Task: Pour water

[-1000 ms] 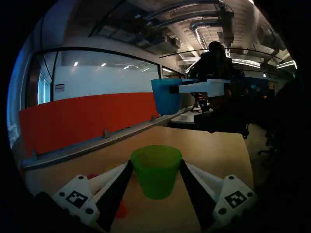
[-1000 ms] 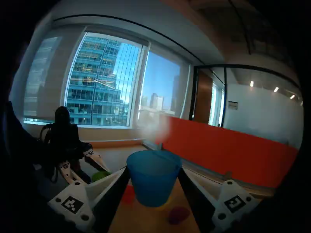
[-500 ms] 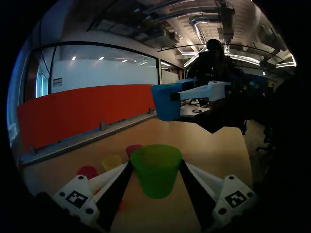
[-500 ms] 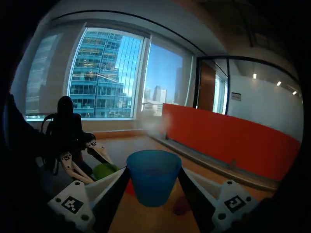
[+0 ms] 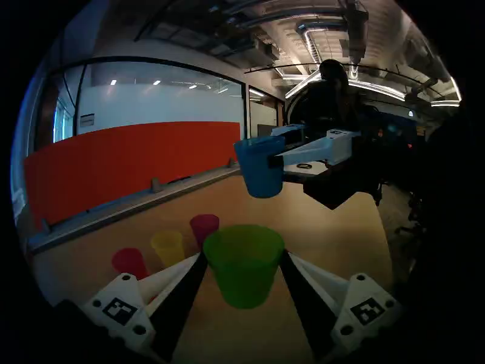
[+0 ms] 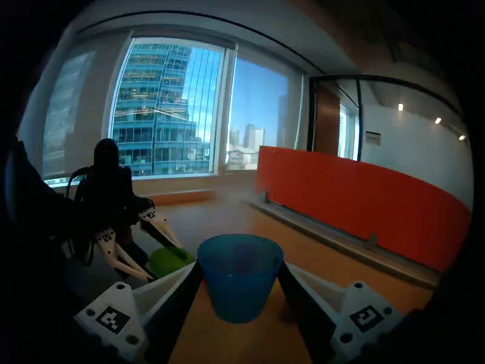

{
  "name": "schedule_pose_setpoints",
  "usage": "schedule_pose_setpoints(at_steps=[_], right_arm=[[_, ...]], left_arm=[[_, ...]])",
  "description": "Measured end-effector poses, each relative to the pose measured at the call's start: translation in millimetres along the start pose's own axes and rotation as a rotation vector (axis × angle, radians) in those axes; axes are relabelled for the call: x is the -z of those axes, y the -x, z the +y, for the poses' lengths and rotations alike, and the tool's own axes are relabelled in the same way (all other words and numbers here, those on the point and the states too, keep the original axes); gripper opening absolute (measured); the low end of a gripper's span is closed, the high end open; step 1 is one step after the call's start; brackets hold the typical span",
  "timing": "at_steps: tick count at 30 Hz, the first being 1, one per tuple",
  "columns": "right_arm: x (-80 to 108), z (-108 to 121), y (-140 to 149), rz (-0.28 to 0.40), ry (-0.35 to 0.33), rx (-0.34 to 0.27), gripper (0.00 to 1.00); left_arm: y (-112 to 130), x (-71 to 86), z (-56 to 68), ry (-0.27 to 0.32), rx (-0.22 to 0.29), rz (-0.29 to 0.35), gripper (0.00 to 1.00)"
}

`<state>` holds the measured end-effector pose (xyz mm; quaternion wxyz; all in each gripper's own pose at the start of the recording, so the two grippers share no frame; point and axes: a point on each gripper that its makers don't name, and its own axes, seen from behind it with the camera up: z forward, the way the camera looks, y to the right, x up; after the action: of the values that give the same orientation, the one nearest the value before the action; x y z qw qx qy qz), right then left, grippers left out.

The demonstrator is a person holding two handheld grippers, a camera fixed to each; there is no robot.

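- two cups up? left claw (image 5: 242, 258) pinches the green plastic cup (image 5: 244, 276), right claw (image 6: 240, 267) the blue plastic cup (image 6: 240, 285), both above the wooden bench (image 5: 339, 242).
- yep, pre-pour i reckon. next: blue over green, tilt.

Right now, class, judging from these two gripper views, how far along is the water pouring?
Done: the left gripper holds the green cup, and the right gripper holds the blue cup. In hand: the blue cup hangs near upright, raised beyond the green one. Left: tipping it over the green cup; no stream shows.
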<state>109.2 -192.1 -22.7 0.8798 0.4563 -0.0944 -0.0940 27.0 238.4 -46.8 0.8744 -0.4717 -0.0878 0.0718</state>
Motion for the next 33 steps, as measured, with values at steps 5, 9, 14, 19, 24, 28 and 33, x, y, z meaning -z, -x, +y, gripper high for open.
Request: schedule_pose_setpoints(at_steps=[5,9,14,19,24,28,33], right_arm=[[-0.7,-2,14,-0.021,-0.010,-0.019,0.90],[-1.3,-1,26,-0.042,-0.014,-0.038,0.90],[-2.1,0,41,-0.075,-0.018,-0.043,0.90],[-3.3,0,52,-0.103,-0.025,-0.036,0.90],[-4.0,-1,60,-0.126,-0.035,-0.033,0.90],[-5.3,-1,68,-0.146,-0.040,-0.029,0.90],[-8.2,-2,78,-0.175,-0.050,-0.021,0.90]], left_arm=[[5,-0.9,0.6,0.004,0.002,-0.013,0.86],[9,-2.2,1.6,0.009,0.006,-0.024,0.86],[17,-4.8,3.1,0.014,0.003,-0.044,0.86],[23,-8.1,3.7,0.019,0.002,-0.063,0.86],[30,-11.9,0.1,0.020,-0.001,-0.085,0.86],[34,-14.1,-3.1,0.020,-0.004,-0.102,0.86],[41,-16.7,-5.3,0.021,-0.013,-0.130,0.86]])
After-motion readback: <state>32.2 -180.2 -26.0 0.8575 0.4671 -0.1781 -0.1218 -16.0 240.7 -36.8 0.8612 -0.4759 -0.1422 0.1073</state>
